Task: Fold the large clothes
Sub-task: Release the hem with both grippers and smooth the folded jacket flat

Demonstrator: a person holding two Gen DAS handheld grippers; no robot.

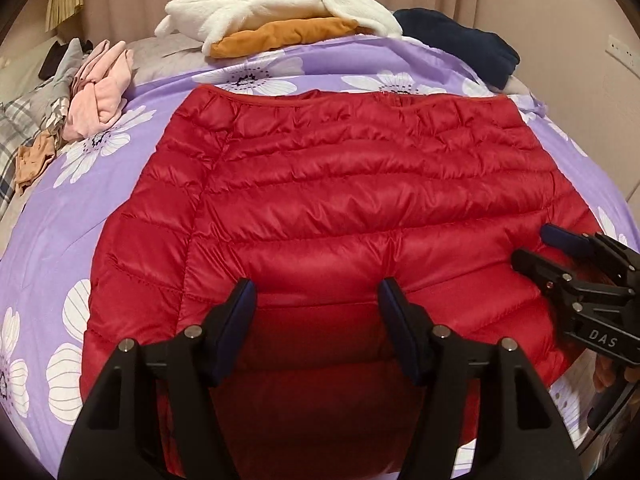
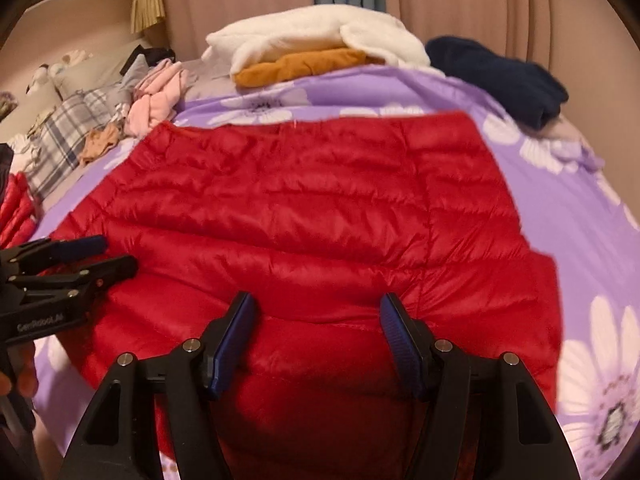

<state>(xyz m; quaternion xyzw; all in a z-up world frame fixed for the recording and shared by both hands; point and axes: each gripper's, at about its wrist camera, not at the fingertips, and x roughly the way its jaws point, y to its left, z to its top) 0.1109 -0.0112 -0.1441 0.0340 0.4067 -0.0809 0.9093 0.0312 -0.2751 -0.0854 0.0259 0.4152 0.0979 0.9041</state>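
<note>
A red jacket (image 1: 320,208) lay flat on a purple quilt (image 1: 48,216) with white flowers. It took up the middle of the bed in both views. Its far edge ran straight across at 12 o'clock and its near part bunched up toward the cameras.

The left gripper (image 1: 318,300) was low over the near part of the jacket. Its blue pads (image 1: 240,324) stood partly apart, and puffy red cloth sat in the gap. I could not tell if the pads pressed on the cloth. The right view showed this gripper from the side at 9 o'clock, with a hand (image 2: 20,376) under it.

The right gripper (image 2: 318,308) was also low over the jacket's near part. Its pads (image 2: 396,340) stood about as far apart, with red cloth between them too. Here also I could not tell if they pinched it. In the left view this gripper sat at 3 o'clock, near the jacket's edge.

At 12 o'clock, past the jacket, a white fleece (image 1: 280,4) lay on top of an orange cloth (image 1: 280,36). A dark blue cloth (image 1: 460,40) lay at 1 o'clock. Pink clothes (image 1: 100,88) were heaped at 10 o'clock, beside a plaid cloth (image 2: 60,136). Curtains (image 1: 520,0) hung behind the bed.
</note>
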